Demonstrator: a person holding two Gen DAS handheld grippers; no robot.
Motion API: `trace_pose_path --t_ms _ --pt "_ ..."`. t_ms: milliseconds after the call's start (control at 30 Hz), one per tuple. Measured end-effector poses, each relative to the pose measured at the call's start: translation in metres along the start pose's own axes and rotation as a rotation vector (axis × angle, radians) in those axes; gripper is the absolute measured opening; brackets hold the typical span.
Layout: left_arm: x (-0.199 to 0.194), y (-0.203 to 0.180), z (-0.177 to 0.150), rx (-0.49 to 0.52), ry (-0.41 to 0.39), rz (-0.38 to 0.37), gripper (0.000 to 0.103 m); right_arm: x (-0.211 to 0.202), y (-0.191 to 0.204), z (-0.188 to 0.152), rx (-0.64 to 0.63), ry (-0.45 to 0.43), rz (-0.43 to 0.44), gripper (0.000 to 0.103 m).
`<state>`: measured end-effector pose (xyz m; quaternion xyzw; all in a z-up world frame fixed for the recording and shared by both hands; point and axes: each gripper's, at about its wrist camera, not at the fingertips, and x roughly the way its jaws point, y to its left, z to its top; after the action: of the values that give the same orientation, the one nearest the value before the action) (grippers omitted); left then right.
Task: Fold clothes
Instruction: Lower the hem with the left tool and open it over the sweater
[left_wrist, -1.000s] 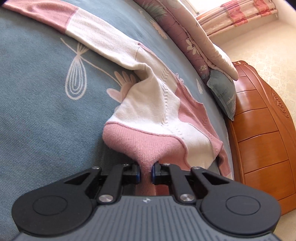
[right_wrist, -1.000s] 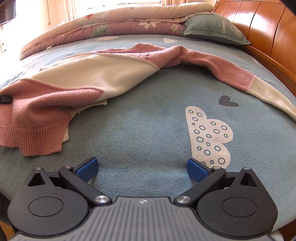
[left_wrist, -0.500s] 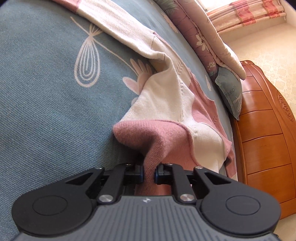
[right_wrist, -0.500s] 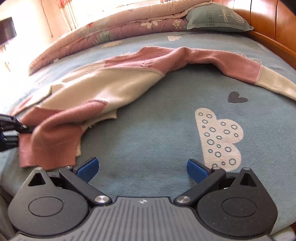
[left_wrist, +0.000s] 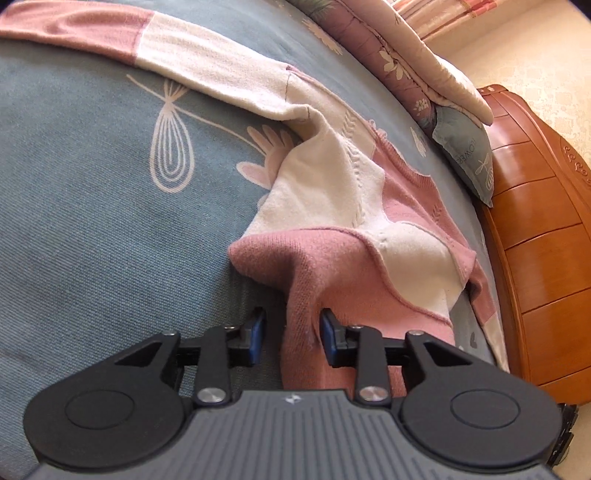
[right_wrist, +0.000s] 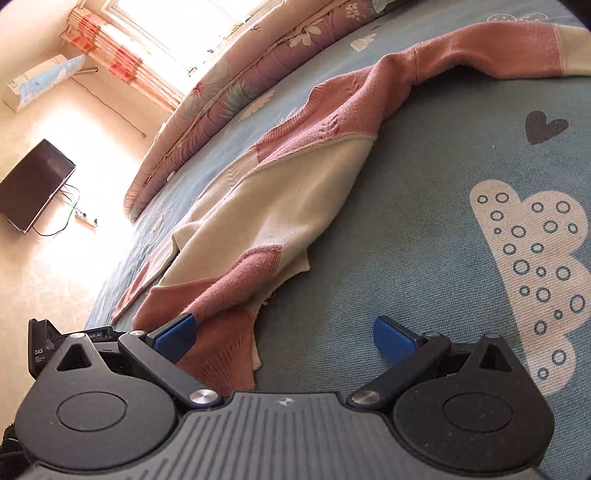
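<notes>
1. Closest in, the left gripper (left_wrist: 291, 334) has just been opening; its jaws are standing narrowly apart, with the sweater's pink hem (left_wrist: 301, 332) hanging between them, no longer pinched.
2. Alongside, the right gripper (right_wrist: 284, 334) is gaping wide and holding nothing, its left finger (right_wrist: 173, 332) sitting against the ribbed hem.
3. Farther out, the sweater (right_wrist: 280, 206) is lying rumpled across the blue bed sheet (right_wrist: 424, 206), one sleeve (right_wrist: 491, 51) trailing away.
4. Risk: the released hem is likely slumping unevenly, so any fold may be setting in crooked.
</notes>
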<state>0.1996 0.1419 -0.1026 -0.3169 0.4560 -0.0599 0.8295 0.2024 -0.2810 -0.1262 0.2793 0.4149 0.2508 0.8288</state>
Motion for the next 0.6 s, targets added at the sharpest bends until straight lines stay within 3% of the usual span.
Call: trace_pose_path --t_ms 133,267,400,600 --pt "-0.037 -0.037 -0.006 0.227 -0.060 0.128 0.045 -0.015 0.000 -0.007 -0.038 -0.021 -0.063 0.103" --pt "-0.045 -0.091 -0.012 0.486 -0.085 0.150 0.078 -0.019 0.005 -0.012 -0.123 -0.022 -0.191 0.103" --pt "-0.004 -0.151 -0.018 0.715 -0.045 0.127 0.081 -0.014 0.011 -0.020 -0.222 0.024 -0.339 0.103" --pt "0.086 -0.214 -0.045 0.963 0.080 0.104 0.081 -0.013 0.011 -0.030 -0.302 0.033 -0.366 0.103"
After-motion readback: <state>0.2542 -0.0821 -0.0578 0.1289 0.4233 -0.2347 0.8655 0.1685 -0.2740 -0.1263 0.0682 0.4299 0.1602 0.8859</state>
